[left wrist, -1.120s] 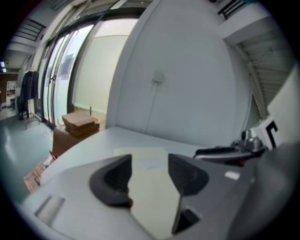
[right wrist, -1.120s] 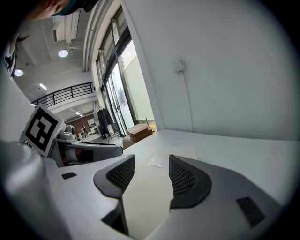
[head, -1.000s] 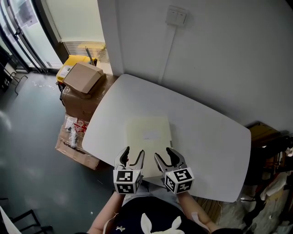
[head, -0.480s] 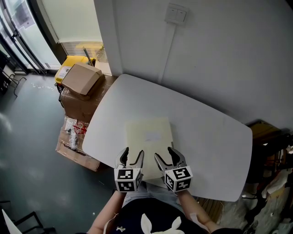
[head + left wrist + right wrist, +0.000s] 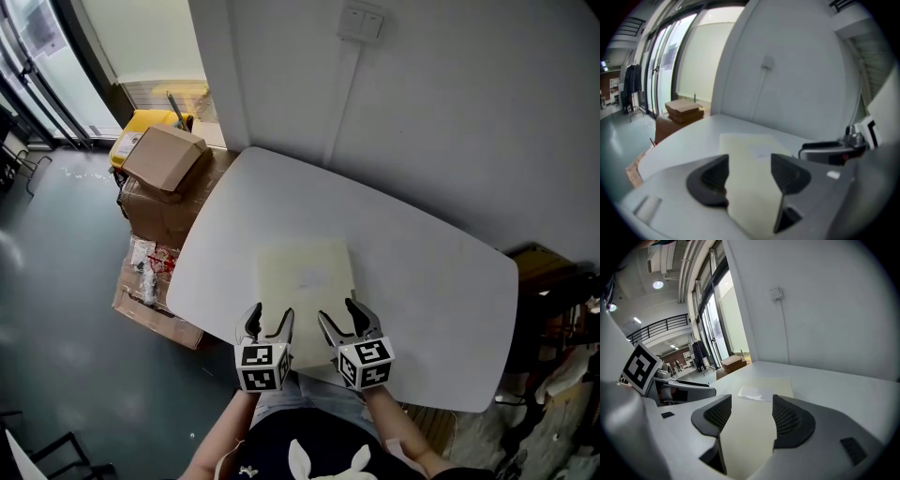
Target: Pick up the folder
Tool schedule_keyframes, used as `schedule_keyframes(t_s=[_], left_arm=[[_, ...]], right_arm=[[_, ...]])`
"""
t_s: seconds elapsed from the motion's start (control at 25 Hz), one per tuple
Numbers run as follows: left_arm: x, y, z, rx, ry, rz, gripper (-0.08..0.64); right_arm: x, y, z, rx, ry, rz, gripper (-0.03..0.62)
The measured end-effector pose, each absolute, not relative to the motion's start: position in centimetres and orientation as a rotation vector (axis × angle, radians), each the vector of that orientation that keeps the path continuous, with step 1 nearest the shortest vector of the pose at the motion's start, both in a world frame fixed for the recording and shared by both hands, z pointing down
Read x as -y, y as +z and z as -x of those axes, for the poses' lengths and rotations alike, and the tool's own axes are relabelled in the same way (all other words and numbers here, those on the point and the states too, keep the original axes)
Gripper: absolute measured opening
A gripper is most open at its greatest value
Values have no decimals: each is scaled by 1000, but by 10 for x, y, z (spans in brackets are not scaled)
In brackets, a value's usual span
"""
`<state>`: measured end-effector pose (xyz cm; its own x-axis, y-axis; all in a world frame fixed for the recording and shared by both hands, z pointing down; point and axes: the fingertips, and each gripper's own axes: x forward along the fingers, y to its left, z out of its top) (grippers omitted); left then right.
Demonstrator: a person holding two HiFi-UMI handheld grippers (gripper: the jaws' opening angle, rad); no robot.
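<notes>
On the white desk the cream folder lies flat. The left gripper and right gripper hover at its near edge, fingers just opened up, released, holding nothing. The cardboard box beside the desk is shut.

matt paper folder — smooth table
</notes>
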<state>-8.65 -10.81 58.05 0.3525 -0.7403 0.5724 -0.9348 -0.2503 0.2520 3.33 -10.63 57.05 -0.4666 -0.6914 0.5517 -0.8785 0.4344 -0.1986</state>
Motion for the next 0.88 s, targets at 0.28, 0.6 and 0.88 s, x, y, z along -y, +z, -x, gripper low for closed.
schedule_keyframes(t_s=[0.28, 0.6, 0.88], left_arm=[[113, 586, 88, 1470, 459, -2042, 264], [117, 596, 91, 1494, 468, -2018, 265], [115, 605, 95, 1499, 489, -1991, 275]], right_arm=[[115, 577, -43, 2270, 671, -1352, 252], [121, 593, -49, 2237, 672, -1362, 267], [125, 600, -56, 2215, 676, -1371, 276]])
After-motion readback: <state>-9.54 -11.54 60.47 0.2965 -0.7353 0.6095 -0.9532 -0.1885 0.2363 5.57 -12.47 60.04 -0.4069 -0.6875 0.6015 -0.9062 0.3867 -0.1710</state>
